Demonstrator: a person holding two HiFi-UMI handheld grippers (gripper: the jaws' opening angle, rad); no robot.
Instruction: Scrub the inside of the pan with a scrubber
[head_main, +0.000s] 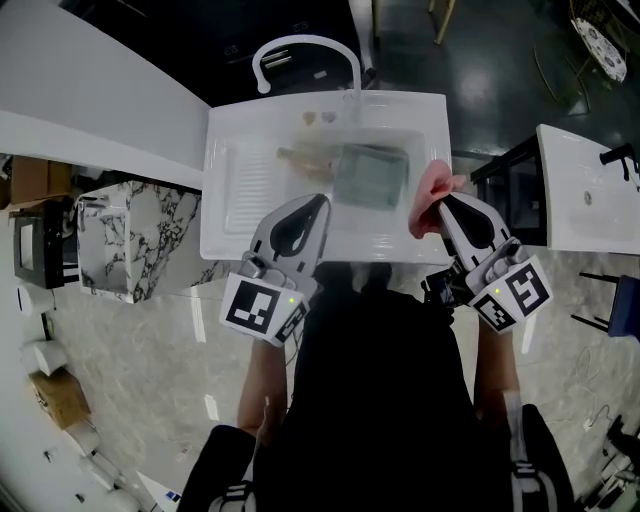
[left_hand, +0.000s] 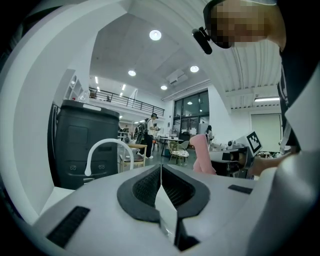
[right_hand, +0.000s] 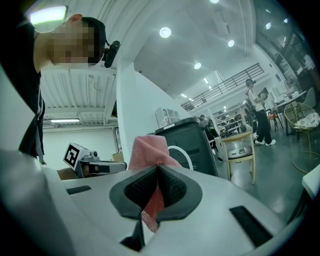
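- Left gripper (head_main: 314, 203), jaws closed on nothing, hovers over the sink's (head_main: 222, 215) near rim.
- Right gripper (head_main: 447, 203) pinches the pink scrubber (head_main: 428, 208).
- The pan (head_main: 372, 176) lies in the basin just far-left of the scrubber, with its handle pointing left.

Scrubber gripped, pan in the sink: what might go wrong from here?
The pan lies unheld in the sink, and the left gripper is shut on nothing, so scrubbing may shove the pan around. The right gripper pinches the soft pink scrubber by a thin fold; under pressure it may slip out or fold over.
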